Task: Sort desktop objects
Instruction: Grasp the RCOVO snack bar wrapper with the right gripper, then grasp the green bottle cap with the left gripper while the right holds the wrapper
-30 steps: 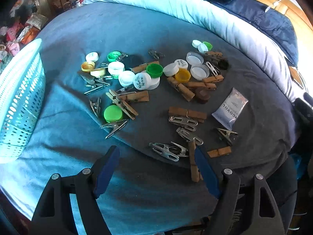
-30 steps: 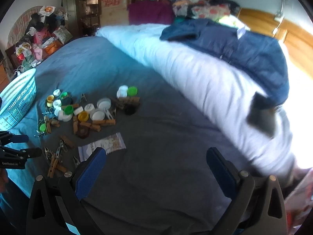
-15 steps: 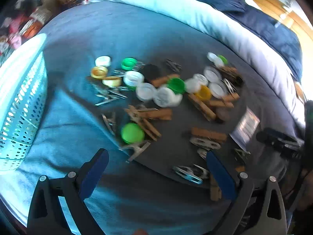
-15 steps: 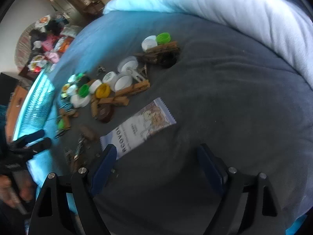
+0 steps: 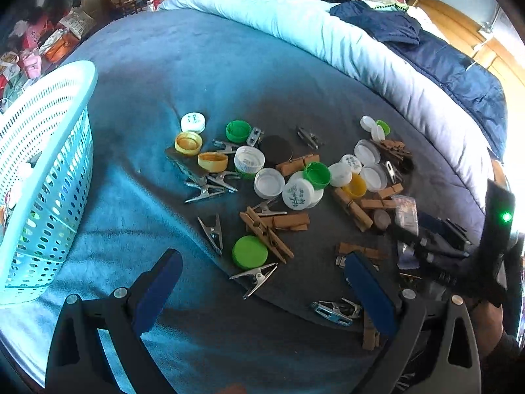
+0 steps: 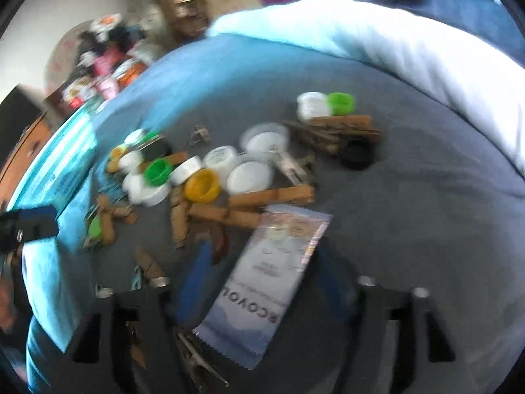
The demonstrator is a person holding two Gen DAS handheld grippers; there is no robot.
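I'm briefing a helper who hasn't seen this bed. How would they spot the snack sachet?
On the grey-blue bedspread, find the pile of caps and pegs. The sachet lies at its near edge, between the closing right gripper's fingers: the only flat, printed foil packet there.

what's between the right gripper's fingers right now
The white snack sachet lies lengthwise between the closing fingers of the right gripper, on the grey cloth. The right wrist view shows it; blur hides whether the pads touch it.

The right wrist view is motion-blurred — the sachet (image 6: 266, 282) lettering partly legible, fingers (image 6: 193, 282) smeared.
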